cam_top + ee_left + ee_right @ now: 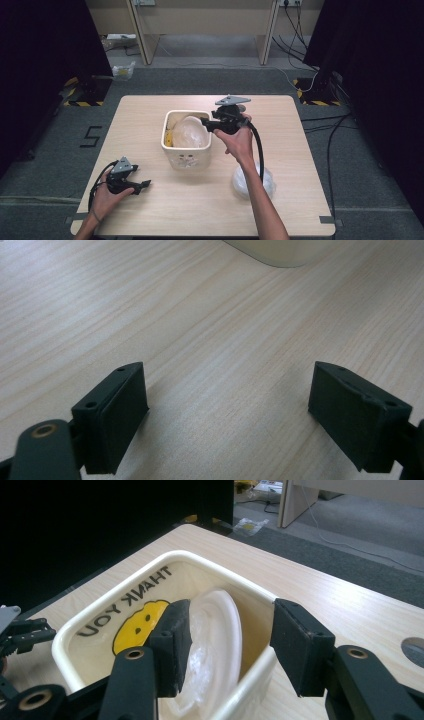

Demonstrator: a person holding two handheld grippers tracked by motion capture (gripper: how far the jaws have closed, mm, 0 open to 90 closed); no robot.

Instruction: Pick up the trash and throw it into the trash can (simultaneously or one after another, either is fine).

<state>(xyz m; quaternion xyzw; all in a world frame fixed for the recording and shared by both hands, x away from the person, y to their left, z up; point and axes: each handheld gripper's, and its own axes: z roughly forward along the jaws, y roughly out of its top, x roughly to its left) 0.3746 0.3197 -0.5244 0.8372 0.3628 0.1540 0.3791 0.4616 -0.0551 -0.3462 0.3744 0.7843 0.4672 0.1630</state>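
Observation:
A cream bin (186,154) stands at the middle of the table (150,215). Inside it, a stack of clear plastic plates (189,132) leans on edge. My right gripper (206,123) hovers at the bin's right rim. In the right gripper view its jaws (229,616) stand apart, one inside beside the plates (215,630), the other over the bin's wall (252,677); the pads press on nothing. A "THANK YOU" smiley print (137,622) lines the bin. My left gripper (145,185) rests low at the front left, open (227,390) over bare wood.
A second pile of clear plastic plates (270,182) lies on the table under the right forearm. Desk legs (142,45), black curtains and floor cables (330,145) surround the table. A bin corner (280,252) sits ahead of the left gripper.

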